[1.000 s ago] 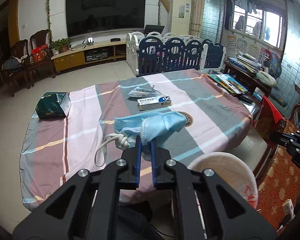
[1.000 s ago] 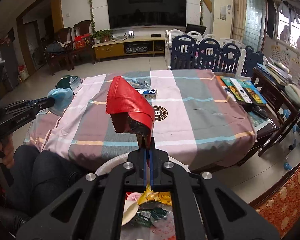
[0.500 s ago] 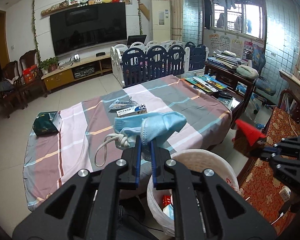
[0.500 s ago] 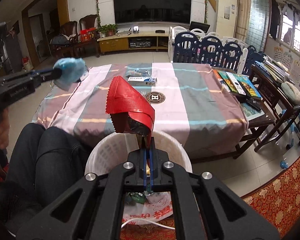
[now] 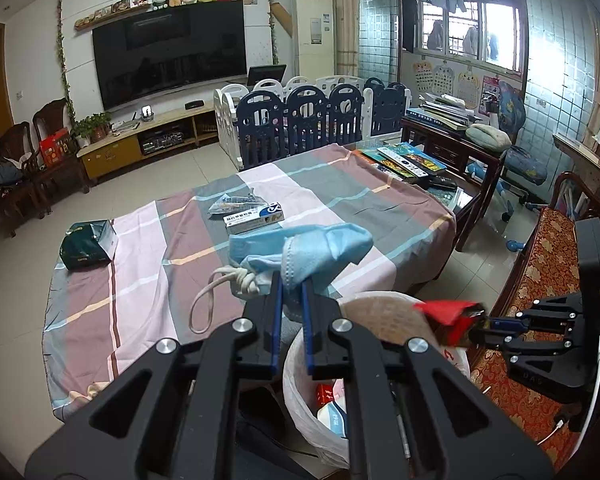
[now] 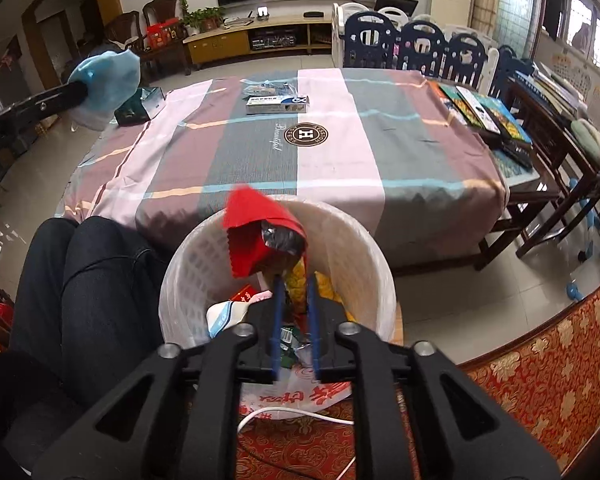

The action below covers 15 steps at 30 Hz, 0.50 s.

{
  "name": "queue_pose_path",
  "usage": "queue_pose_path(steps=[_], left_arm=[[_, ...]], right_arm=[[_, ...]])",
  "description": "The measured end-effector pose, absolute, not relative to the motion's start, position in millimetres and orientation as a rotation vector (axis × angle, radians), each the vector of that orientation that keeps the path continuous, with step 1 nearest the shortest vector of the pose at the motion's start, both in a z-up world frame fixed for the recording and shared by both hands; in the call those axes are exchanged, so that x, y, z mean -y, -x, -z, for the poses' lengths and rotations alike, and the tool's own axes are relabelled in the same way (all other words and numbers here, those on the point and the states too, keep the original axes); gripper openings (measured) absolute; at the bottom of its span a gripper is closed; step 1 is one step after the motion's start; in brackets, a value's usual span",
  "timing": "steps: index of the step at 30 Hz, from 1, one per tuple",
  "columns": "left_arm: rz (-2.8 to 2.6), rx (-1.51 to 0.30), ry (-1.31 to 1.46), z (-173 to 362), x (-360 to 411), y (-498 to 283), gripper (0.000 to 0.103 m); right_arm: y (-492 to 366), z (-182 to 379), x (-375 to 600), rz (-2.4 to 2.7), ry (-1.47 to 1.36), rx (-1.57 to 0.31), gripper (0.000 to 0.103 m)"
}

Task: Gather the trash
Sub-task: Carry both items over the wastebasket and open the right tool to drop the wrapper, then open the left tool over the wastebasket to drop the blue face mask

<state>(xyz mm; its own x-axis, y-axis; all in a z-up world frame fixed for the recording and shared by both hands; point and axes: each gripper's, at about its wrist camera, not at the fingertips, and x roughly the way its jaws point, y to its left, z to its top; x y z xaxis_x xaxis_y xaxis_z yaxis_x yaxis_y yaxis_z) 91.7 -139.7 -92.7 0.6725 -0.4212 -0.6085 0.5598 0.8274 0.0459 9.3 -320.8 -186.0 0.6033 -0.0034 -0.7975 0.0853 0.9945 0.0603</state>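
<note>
My left gripper point(image 5: 288, 280) is shut on a crumpled blue face mask point(image 5: 300, 248) with a white ear loop, held above the table edge near the white trash basket point(image 5: 312, 408). My right gripper point(image 6: 292, 276) has its jaws parted; a red snack wrapper point(image 6: 256, 232) sits at the fingertips, tipping over the white trash basket point(image 6: 364, 264), which holds several pieces of trash. In the left wrist view the right gripper point(image 5: 480, 322) shows with the red wrapper point(image 5: 444, 312) at the basket's rim. The mask also shows in the right wrist view point(image 6: 104, 80).
The striped tablecloth table point(image 6: 340, 168) carries a white toothpaste-like box point(image 6: 278, 104), a clear plastic wrapper point(image 6: 268, 89) and a dark green bag point(image 6: 140, 106). Books lie at the right end point(image 6: 480, 112). A person's leg point(image 6: 80, 292) is left of the basket. A wooden chair point(image 6: 572, 184) stands right.
The right gripper has tilted down over the basket and its jaws have parted, loosening the red wrapper. The left gripper with the mask has moved closer to the basket.
</note>
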Motion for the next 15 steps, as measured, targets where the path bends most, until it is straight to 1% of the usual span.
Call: queue_pose_path(steps=[1,3,10,12,15], left_arm=[[0.559,-0.624,-0.236,93,140,-92,0.010],[0.562,-0.630,-0.234,95,140,-95,0.010],[0.606,-0.678,-0.220,105,144,-98,0.010],[0.666,-0.729,-0.212,113,149,-101,0.010],[0.811,-0.849,-0.210,139,167,-107,0.010]], right_arm=[[-8,184,322,0.061,-0.100,-0.915,0.040],[-5,181,323,0.088,-0.100,-0.895,0.055],[2,165,330,0.113,-0.116,-0.821,0.061],[3,161,332,0.122,-0.117,-0.806,0.063],[6,154,337,0.139,-0.123,-0.779,0.064]])
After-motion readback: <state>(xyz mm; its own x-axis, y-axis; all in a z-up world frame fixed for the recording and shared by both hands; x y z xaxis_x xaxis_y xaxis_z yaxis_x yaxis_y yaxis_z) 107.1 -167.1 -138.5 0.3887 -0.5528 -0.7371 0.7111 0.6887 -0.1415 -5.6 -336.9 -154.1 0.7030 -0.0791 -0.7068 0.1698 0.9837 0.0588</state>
